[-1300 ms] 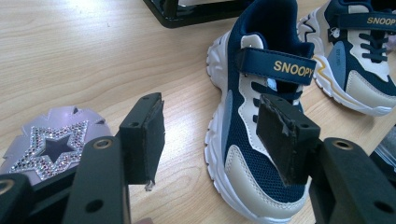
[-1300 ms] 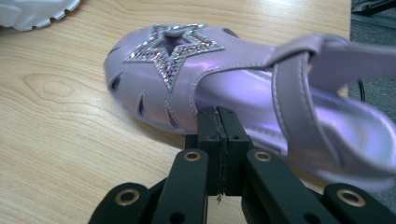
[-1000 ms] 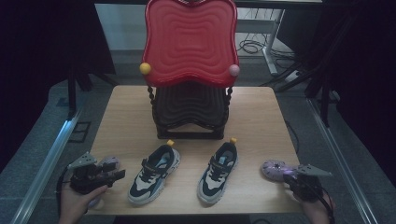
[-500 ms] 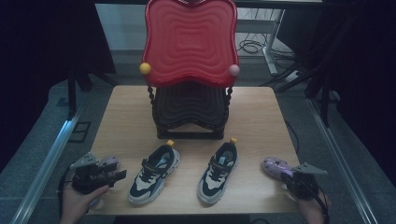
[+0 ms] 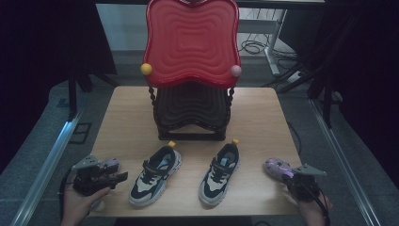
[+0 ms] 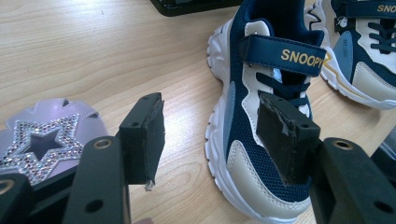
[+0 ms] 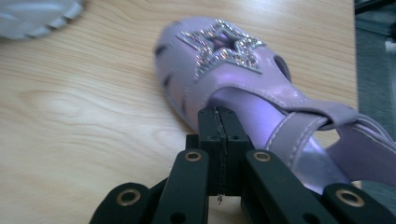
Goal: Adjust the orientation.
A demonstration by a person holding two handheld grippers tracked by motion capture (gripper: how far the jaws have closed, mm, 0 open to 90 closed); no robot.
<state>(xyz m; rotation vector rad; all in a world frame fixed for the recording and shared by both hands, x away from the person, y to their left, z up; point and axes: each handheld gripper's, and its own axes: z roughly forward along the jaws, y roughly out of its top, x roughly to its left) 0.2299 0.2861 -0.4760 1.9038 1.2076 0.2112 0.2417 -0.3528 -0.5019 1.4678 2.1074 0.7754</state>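
Looking down from the high view, the wooden desk (image 5: 263, 108) carries a dark stand with a red wavy tray (image 5: 190, 40) propped on it at the far side, and a pair of navy-and-white sneakers, the left sneaker (image 5: 155, 174) and the right sneaker (image 5: 219, 167), side by side near the front edge; the left tool (image 5: 115, 178) sits at the front left corner beside a lilac sandal (image 5: 109, 163), and the right tool (image 5: 288, 175) at the front right beside the other lilac sandal (image 5: 276, 166); against the earlier frames both hands have barely shifted, so I judge no step has yet begun.

In the left gripper view, the jaws stand spread, empty, aimed between the star-decorated sandal toe and the sneaker with its SNOOPY strap (image 6: 282, 52).

In the right gripper view, the jaws are pressed together with nothing between them, their tips just beside the sandal's star (image 7: 224, 44); whether they touch it I cannot tell.
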